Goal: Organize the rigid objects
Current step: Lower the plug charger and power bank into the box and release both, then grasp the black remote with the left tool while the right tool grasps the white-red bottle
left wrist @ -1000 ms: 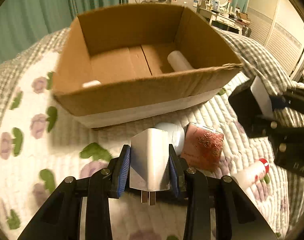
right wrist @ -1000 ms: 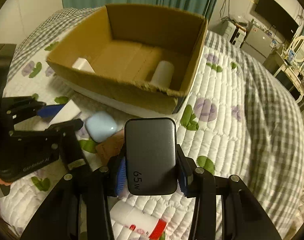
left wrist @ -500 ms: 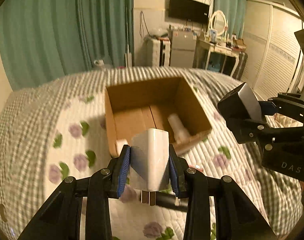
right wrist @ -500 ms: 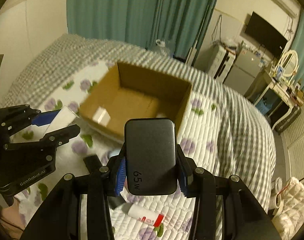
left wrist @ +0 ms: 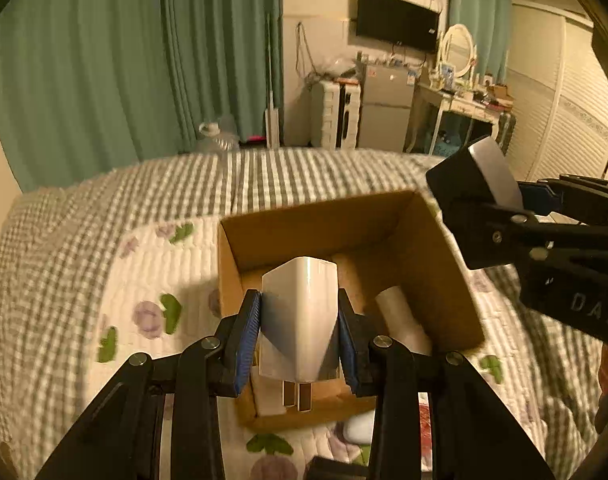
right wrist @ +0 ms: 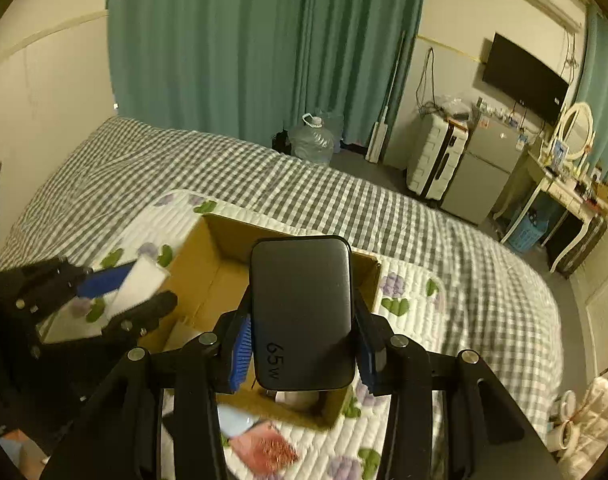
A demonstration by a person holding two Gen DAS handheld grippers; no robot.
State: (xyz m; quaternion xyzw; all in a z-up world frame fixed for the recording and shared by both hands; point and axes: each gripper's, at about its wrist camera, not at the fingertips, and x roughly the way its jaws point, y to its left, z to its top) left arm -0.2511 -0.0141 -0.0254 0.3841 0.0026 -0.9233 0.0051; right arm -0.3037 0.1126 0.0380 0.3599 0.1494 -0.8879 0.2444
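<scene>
Chargers are held in both grippers above the open cardboard box [left wrist: 456, 280] on the quilted bed [left wrist: 104, 208]: the left gripper [left wrist: 299, 340] pinches a white plug charger [left wrist: 300, 312] by its sides, prongs toward the camera, and the right gripper [right wrist: 302, 344] pinches a dark grey charger [right wrist: 302, 308] marked 65W. The step in hand looks like carrying both to the box and dropping them in. A white tube [left wrist: 400, 316] already lies on the right of the box floor, so the white charger is best lowered over the bare left part. The two grippers sit close together, so I would bring them down one after the other, each well inside the walls, and spread the fingers only when the charger is near the floor, to avoid a bounce. A pale case [right wrist: 232, 420] and a red packet [right wrist: 264, 448] wait on the quilt just beside the near wall.
</scene>
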